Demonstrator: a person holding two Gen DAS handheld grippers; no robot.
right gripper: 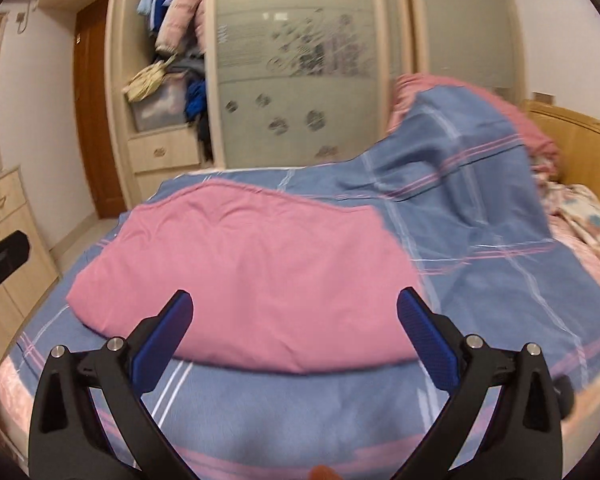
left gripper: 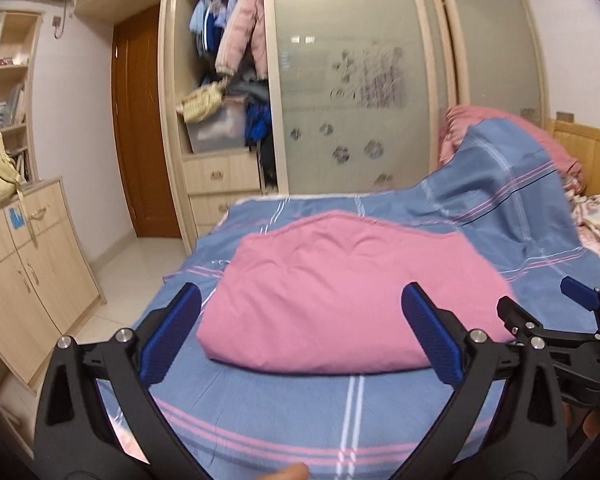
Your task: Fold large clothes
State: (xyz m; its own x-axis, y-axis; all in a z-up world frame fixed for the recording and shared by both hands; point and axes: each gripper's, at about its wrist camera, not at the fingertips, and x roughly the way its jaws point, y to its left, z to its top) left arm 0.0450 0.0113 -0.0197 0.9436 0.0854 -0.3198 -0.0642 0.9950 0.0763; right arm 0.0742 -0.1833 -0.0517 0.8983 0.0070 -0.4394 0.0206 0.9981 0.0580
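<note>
A folded pink garment (left gripper: 340, 292) lies on the bed's blue striped sheet (left gripper: 284, 412); it also shows in the right wrist view (right gripper: 252, 280). My left gripper (left gripper: 300, 340) is open and empty, held just in front of the garment's near edge, jaws wide apart. My right gripper (right gripper: 296, 340) is open and empty, also held before the near edge. The right gripper's blue-tipped fingers (left gripper: 580, 296) show at the right of the left wrist view, and part of the left gripper (right gripper: 0, 256) at the left of the right wrist view.
A heap of bedding under the blue sheet (left gripper: 500, 168) rises at the back right near the wooden headboard (left gripper: 588, 152). A wardrobe (left gripper: 356, 80) with hanging clothes stands behind the bed. A cabinet (left gripper: 24, 264) with a yellow bag stands left, beside bare floor (left gripper: 132, 268).
</note>
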